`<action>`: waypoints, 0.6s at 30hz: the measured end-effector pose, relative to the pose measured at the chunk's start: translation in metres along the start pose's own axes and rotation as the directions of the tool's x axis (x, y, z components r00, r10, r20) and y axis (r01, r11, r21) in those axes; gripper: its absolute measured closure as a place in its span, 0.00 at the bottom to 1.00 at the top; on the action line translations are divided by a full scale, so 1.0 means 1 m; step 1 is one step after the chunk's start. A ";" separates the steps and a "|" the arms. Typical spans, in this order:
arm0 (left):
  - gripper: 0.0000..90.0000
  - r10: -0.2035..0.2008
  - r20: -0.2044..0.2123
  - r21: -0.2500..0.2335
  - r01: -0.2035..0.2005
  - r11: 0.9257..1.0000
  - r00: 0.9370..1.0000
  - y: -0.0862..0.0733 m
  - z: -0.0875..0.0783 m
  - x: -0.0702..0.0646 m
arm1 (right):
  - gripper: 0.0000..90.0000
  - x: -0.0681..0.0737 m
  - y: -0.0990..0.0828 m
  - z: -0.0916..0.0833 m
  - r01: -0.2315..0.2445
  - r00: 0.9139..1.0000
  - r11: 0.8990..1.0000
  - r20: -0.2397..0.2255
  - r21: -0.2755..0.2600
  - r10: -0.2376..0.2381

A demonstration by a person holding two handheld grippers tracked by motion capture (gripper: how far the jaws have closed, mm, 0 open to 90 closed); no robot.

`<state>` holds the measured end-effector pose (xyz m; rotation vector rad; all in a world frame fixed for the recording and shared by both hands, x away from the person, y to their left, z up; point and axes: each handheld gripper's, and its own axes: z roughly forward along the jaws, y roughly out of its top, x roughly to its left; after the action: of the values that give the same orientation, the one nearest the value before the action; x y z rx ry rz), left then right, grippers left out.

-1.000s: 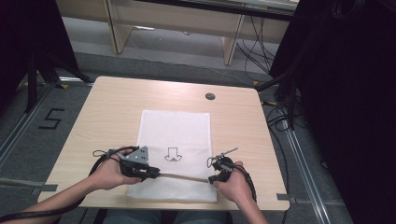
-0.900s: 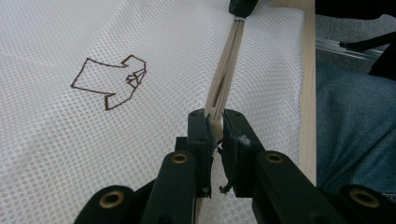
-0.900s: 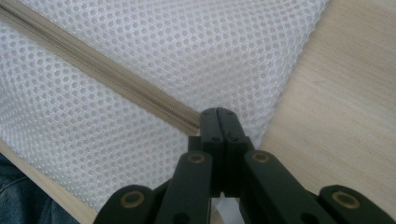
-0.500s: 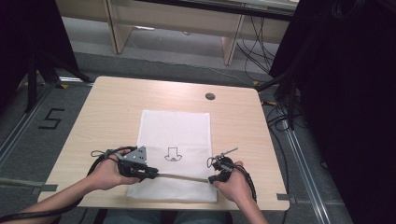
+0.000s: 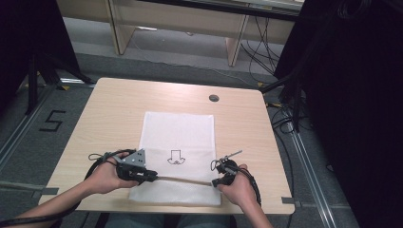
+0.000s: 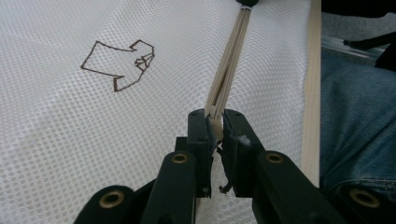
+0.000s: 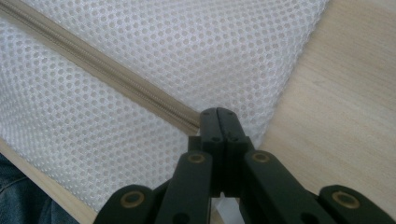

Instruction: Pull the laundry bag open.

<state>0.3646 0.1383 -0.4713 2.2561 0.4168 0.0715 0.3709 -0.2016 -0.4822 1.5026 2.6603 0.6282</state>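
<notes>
High view. A white mesh laundry bag point(image 5: 179, 152) lies flat on the light wooden desk point(image 5: 109, 109), running from the middle of the desk to its near edge. A small dark shirt outline point(image 5: 175, 157) is printed on the bag's near half. A beige zipper point(image 5: 183, 179) crosses the bag close to the near edge of the desk, from one claw to the other. The left hand point(image 5: 105, 175) holds the left claw point(image 5: 151, 177) at the bag's left side, a grey three-cornered plate point(image 5: 134, 158) on top of it and its black cable point(image 5: 99, 156) looping toward the desk's left edge. The right hand point(image 5: 236, 186) holds the right claw point(image 5: 216, 182) at the bag's near right corner. A round dark grommet point(image 5: 214, 98) sits in the desk near its far edge.

Left gripper view. The left claw point(image 6: 215, 122) is clenched on the zipper's point(image 6: 229, 63) end: the beige tape sits pinched between its two black jaws, and the zipper stretches straight away from them, raised off the mesh point(image 6: 70, 130). The shirt outline point(image 6: 119, 63) lies to the upper left on the mesh. The desk's near edge point(image 6: 312, 84) shows as a pale strip at the right, with blue denim point(image 6: 357, 126) beyond it.

Right gripper view. The right claw point(image 7: 218, 113) is clenched, its jaws pressed together where the zipper point(image 7: 107, 70) meets the bag's corner; whether tape or only mesh lies between them cannot be told. The zipper runs diagonally off to the upper left across the mesh point(image 7: 210, 51). Bare desk point(image 7: 341, 116) shows at the right.
</notes>
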 end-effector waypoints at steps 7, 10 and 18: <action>0.90 0.004 -0.005 0.002 -0.004 1.000 1.000 0.000 -0.001 0.000 | 1.00 0.000 0.000 0.000 0.004 1.000 1.000 -0.002 -0.003 -0.004; 0.90 -0.005 -0.009 0.005 0.005 1.000 1.000 -0.001 -0.003 0.001 | 1.00 0.001 0.000 -0.001 -0.017 1.000 1.000 0.004 0.006 0.017; 0.90 -0.012 -0.014 0.001 0.012 1.000 1.000 -0.006 -0.006 0.003 | 1.00 0.002 0.000 -0.001 -0.029 1.000 1.000 -0.003 0.009 0.029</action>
<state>0.3643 0.1473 -0.4718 2.2548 0.4374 0.0809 0.3694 -0.2000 -0.4814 1.5464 2.6517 0.6214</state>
